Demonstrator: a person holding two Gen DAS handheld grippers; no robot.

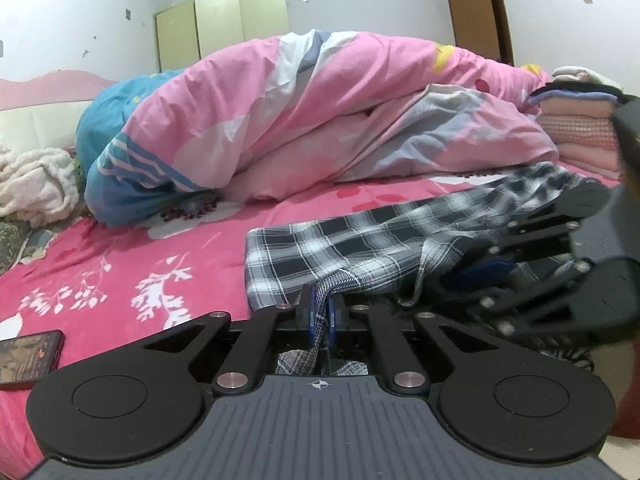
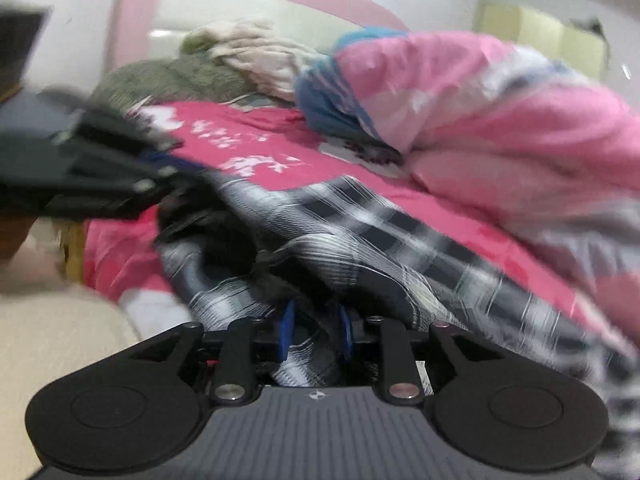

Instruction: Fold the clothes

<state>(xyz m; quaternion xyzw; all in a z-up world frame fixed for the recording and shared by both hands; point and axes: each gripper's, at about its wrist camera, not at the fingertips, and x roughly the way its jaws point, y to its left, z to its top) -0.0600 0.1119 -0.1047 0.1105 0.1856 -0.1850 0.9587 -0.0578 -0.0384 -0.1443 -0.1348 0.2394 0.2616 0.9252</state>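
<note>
A black-and-white plaid garment (image 1: 360, 252) lies on the pink floral bed sheet (image 1: 120, 272). My left gripper (image 1: 319, 312) is shut on a pinched fold of the plaid cloth at its near edge. My right gripper (image 2: 316, 332) has plaid cloth (image 2: 380, 232) bunched between its blue pads, with the jaws a little apart. The right gripper also shows in the left wrist view (image 1: 480, 276) at the right, on the same garment. The left gripper shows blurred in the right wrist view (image 2: 160, 176) at the left.
A big pink and blue duvet (image 1: 300, 120) is heaped across the bed behind the garment. A stack of folded clothes (image 1: 576, 120) sits at the far right. A phone (image 1: 28, 356) lies on the sheet at the near left. A cream blanket (image 1: 36, 184) lies by the headboard.
</note>
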